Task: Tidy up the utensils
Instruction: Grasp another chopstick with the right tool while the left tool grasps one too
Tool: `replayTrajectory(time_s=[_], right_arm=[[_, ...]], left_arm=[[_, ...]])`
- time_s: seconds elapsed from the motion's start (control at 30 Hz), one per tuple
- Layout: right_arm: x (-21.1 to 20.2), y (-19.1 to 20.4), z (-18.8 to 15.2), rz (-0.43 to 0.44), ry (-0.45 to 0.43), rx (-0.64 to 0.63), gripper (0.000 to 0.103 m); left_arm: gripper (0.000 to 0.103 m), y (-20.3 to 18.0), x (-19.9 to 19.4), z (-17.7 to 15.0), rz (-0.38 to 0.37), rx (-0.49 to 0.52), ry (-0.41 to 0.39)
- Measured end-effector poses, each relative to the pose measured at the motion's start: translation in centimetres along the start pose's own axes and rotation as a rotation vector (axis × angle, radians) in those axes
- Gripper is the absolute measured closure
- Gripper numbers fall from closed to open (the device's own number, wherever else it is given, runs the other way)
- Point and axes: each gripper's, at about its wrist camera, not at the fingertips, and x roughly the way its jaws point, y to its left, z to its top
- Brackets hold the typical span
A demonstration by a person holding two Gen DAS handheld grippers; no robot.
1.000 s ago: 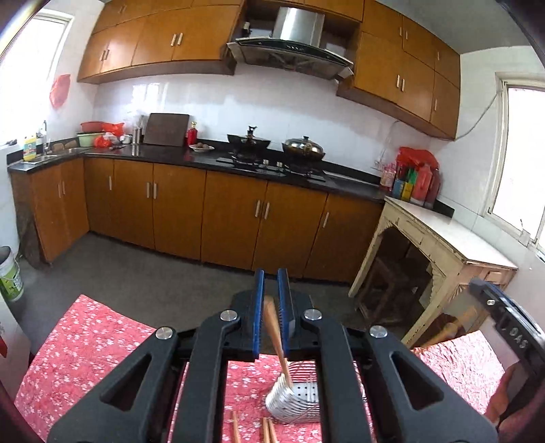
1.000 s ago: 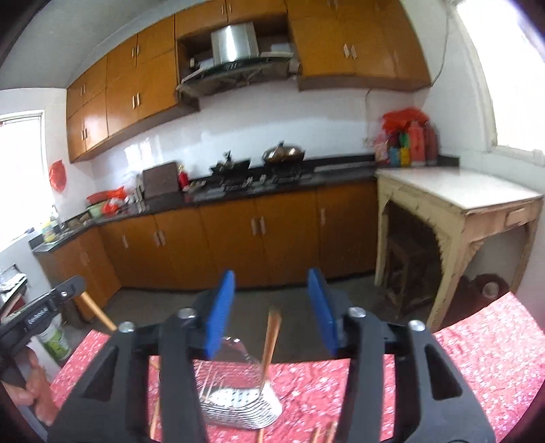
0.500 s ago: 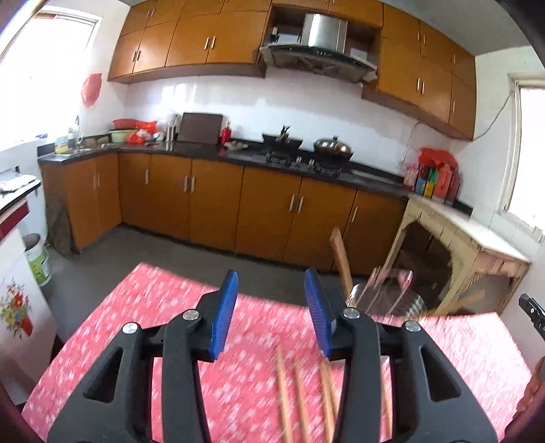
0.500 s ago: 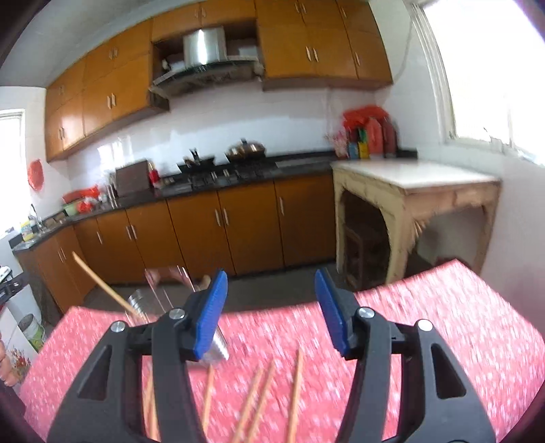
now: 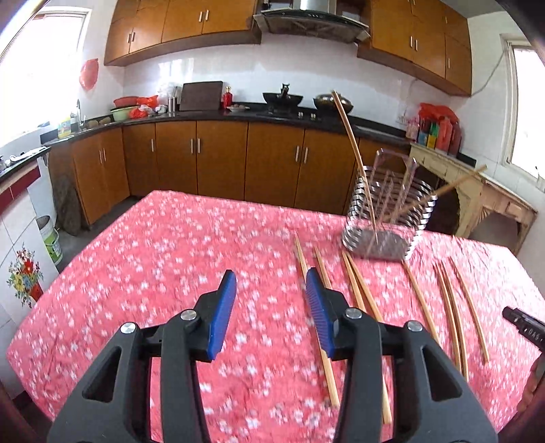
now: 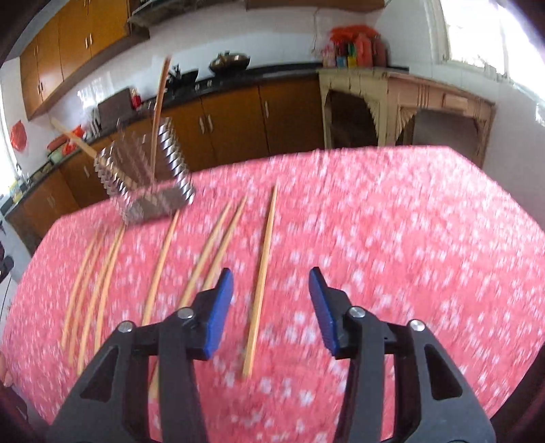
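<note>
Mostly loose wooden chopsticks [image 6: 262, 269] (blurred)

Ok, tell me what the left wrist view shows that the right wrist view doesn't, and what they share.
Only the left wrist view: the open left tool over bare cloth beside the leftmost chopstick, the range hood, and a flower-patterned white cabinet.

Only the right wrist view: the right tool, jaws closing with nothing pinched, over the rightmost chopstick.

Both: the metal utensil holder with two chopsticks leaning in it, the loose chopsticks on the red floral tablecloth, and the wooden cabinets.
</note>
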Motion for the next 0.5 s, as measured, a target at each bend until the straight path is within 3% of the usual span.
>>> replayTrajectory(time_s=[0.13,0.23,0.37,0.5], right_arm=[[0.9,0.7,-2.5,-0.005,0.053,-0.030,0.063],[1.7,0.9,-2.9,-0.013,0.085,-0.028,0.070],[2.4,1.0,-2.9,-0.061,0.090,-0.037,0.093],[3.3,-0.1,-1.6,-0.075,0.115,0.022,0.095]], left_arm=[[0.059,-0.7,-0.4,-1.5,-0.018,0.021,0.015],[0.057,-1.2,-0.5,-2.4,-0.029,0.037,0.029],[0.057,-1.5,-0.2,-3.2,-0.034,0.046,0.055],[0.057,-1.5,0.6,-4.0,-0.048,0.037,0.090]])
